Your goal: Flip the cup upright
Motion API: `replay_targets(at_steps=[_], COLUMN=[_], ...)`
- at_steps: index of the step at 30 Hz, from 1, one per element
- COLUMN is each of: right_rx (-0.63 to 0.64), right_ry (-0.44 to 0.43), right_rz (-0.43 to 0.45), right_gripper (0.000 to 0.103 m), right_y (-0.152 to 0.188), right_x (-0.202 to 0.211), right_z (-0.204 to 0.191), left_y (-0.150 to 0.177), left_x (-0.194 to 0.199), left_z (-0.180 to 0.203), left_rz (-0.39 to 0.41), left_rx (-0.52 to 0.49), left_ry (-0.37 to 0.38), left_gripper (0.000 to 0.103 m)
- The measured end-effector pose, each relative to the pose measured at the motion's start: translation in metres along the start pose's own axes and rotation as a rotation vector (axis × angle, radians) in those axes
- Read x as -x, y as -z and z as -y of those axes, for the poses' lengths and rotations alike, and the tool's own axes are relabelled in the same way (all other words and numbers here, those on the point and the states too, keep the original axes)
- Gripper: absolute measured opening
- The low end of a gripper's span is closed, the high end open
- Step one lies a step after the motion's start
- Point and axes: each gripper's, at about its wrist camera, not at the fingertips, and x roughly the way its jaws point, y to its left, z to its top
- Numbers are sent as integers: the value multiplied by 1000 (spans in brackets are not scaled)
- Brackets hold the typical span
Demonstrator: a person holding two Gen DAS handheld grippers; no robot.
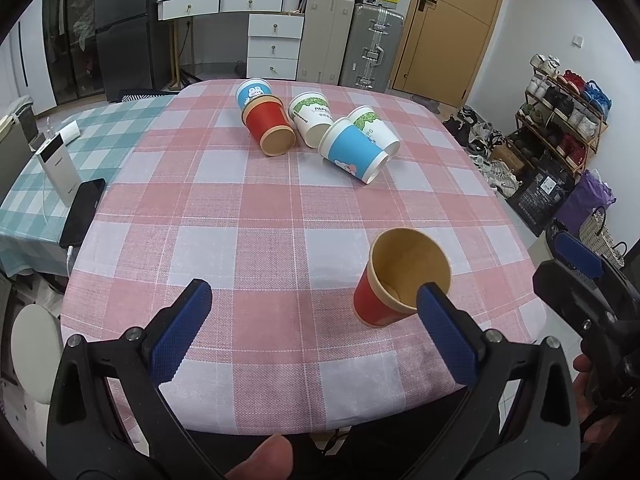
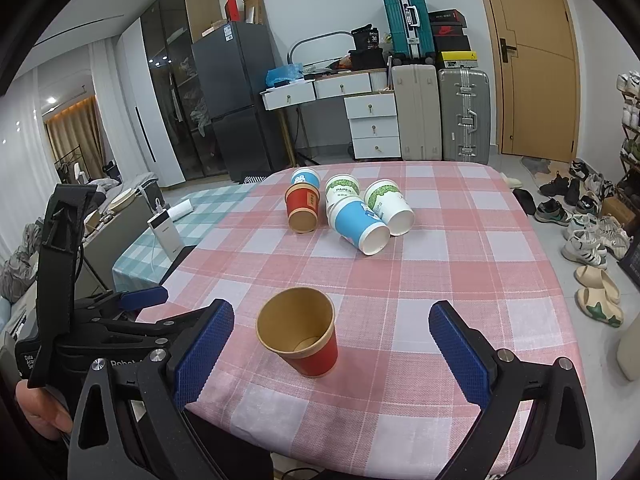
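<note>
A red paper cup stands upright near the front edge of the pink checked table, mouth up; it also shows in the right wrist view. Farther back, several cups lie on their sides: a red one, a blue one, two white-and-green ones and a small blue one. My left gripper is open and empty, left of the upright cup. My right gripper is open and empty, the upright cup between its fingers, apart from both.
A black phone and a white power bank lie on the teal-checked table at the left. Suitcases, white drawers and a shoe rack stand beyond the table.
</note>
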Motion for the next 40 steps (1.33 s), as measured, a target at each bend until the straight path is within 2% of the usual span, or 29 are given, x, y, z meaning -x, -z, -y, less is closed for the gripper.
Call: replay_targets(at_steps=[31, 40], right_rx=[-10, -27], right_ry=[-5, -2], right_rz=[-1, 5], right_gripper=[100, 100], right_y=[2, 2], right_x=[-1, 1], right_z=[0, 2], left_y=[2, 2], left_x=[-4, 1], left_z=[4, 5], left_rz=[-1, 27], left_rx=[-16, -35], left_ry=[7, 6], left_gripper=[102, 102])
